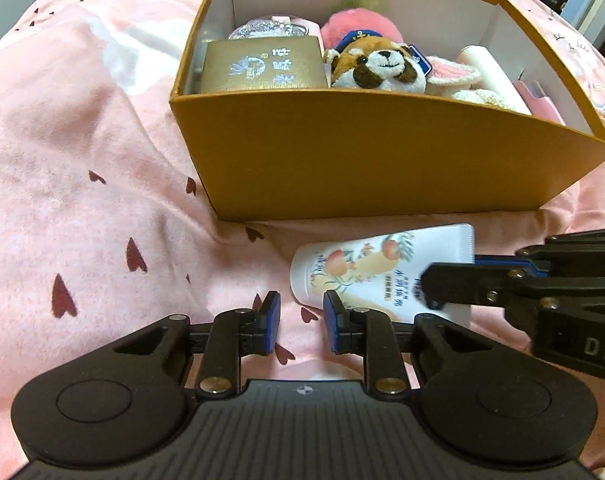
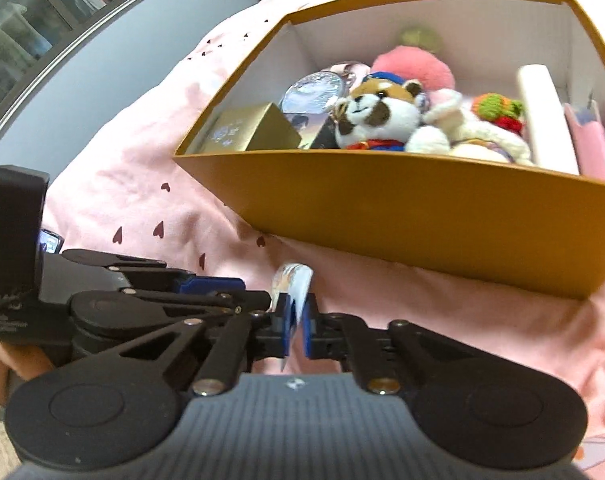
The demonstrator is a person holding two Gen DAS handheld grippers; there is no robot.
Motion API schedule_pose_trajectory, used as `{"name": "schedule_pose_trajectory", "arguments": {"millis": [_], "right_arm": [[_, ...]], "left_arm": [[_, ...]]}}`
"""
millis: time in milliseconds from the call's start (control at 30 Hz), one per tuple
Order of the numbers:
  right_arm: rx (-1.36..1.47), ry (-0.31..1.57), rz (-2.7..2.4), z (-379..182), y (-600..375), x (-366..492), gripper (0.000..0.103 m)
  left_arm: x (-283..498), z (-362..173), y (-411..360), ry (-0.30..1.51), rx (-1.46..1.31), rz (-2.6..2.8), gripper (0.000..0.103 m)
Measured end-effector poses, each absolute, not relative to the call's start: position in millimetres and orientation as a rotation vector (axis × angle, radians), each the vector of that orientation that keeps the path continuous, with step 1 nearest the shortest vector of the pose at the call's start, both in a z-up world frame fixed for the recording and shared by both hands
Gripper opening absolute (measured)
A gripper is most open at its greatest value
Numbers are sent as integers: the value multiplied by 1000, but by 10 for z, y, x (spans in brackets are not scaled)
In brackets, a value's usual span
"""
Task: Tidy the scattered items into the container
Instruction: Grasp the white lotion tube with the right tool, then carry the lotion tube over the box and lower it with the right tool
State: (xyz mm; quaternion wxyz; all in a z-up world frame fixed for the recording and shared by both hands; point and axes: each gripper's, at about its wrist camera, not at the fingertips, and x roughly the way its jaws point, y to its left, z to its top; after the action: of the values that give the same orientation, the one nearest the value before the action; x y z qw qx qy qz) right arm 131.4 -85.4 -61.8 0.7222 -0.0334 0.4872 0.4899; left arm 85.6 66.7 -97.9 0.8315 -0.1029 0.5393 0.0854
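- Right gripper (image 2: 298,322): clenched on the flat crimped end of a peach-print cream tube (image 1: 378,270), lower centre of frame.
- Left gripper (image 1: 301,318): released, jaws slightly apart, nothing between them, just beside the tube's cap end.
- Orange box (image 1: 362,160): upper frame, on pink bedsheet (image 1: 82,140); holds red panda plush (image 1: 376,66) and gold carton (image 1: 262,65).
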Motion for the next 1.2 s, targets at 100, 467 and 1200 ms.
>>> {"name": "schedule_pose_trajectory", "arguments": {"millis": [100,467,1200], "right_arm": [[-81,1052,1089,-540,-858,1277,2],[-69,926,1140,184,-1117,1299,2],[-88,774,753,438,-747,2672,2]], "left_arm": [[806,-909,677,1118,-225,169,27],[685,-313,661,960,-231,80,26],[1454,9,739,849,-155,86,25]]}}
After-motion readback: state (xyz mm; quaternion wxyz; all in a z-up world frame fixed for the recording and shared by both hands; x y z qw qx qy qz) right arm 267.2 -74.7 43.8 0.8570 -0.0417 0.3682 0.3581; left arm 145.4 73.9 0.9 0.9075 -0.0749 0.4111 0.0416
